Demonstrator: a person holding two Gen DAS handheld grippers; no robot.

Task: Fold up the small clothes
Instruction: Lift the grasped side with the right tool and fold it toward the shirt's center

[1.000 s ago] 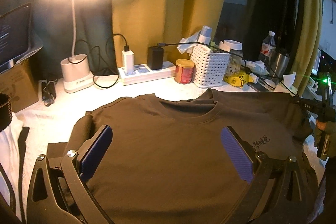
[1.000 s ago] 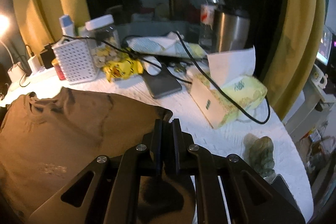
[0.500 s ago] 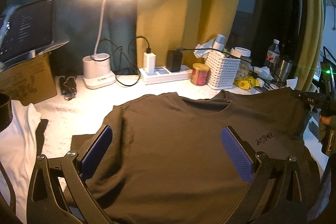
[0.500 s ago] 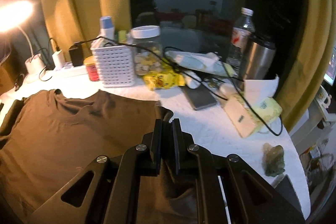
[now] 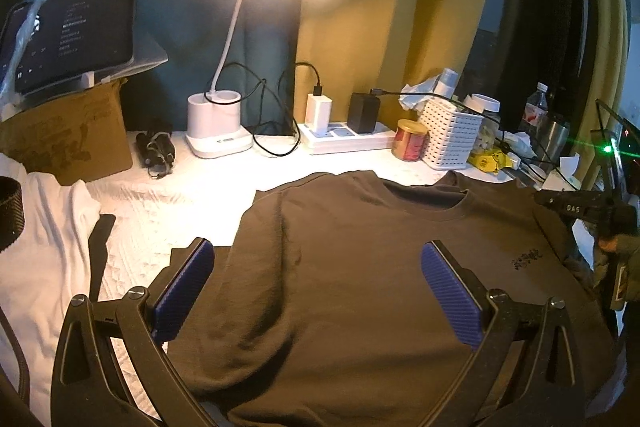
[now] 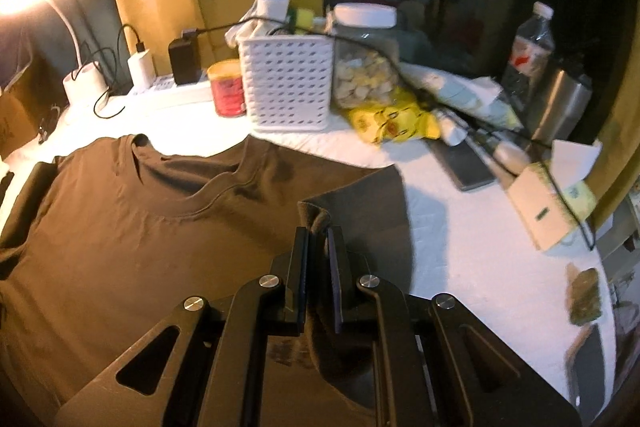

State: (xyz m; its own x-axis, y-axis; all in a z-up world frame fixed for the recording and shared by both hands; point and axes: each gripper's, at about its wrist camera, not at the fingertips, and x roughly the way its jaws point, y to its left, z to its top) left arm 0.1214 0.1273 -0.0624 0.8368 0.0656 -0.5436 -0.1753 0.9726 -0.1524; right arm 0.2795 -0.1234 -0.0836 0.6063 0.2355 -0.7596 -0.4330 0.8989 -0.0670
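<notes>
One brown T-shirt (image 5: 360,267), one white garment (image 5: 44,247), one lit desk lamp (image 5: 224,115), one tablet (image 5: 72,31), one cardboard box (image 5: 68,139), one power strip (image 5: 348,141), two plugged chargers, one red can (image 6: 228,89), one white basket (image 6: 288,83), one lidded jar (image 6: 366,59), one water bottle (image 6: 530,47), one tissue box (image 6: 548,199)

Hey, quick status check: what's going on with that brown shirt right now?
Right hand-held gripper shut on brown shirt sleeve. Left hand-held gripper open above shirt. Shirt front-up on white cloth. Nothing in the way.

My left gripper (image 5: 316,291) is a black frame with triangular cut-outs, silver screws at the pivots and ribbed blue pads (image 5: 450,293). My right gripper (image 6: 318,263) has the same black linkage and silver screws.
</notes>
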